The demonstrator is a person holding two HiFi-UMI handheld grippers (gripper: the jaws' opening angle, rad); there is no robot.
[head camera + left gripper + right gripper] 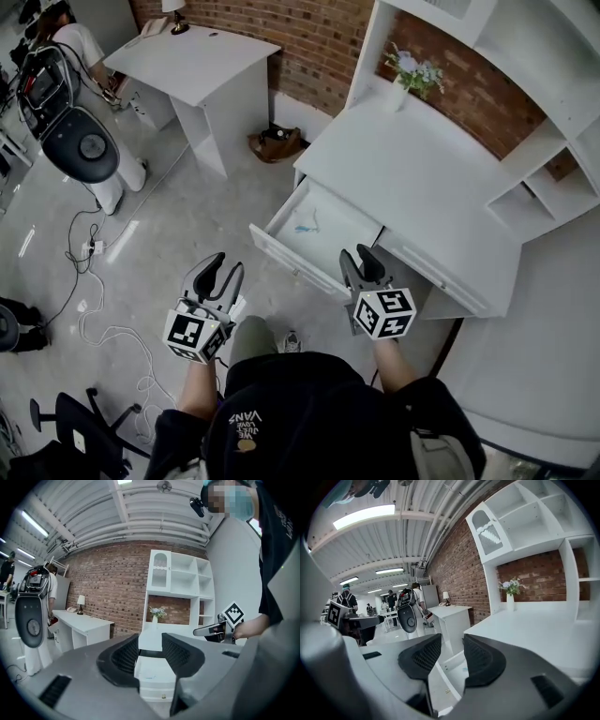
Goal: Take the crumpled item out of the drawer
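A: Where is the crumpled item?

B: I see a small crumpled light-blue scrap (306, 226) lying inside the pulled-out white drawer (281, 251), towards its left wall, with nothing touching it.

A: And your grippers?

B: My left gripper (225, 264) hangs over the grey floor (187, 216), left of the drawer, jaws apart and empty. My right gripper (357, 253) is by the drawer's front edge below the white bench (422, 178), jaws also apart, holding nothing.

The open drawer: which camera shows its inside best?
The head view: it looks down into the drawer, showing a small blue item on its floor. The left gripper view sees it low and head-on; the right gripper view catches only a corner.
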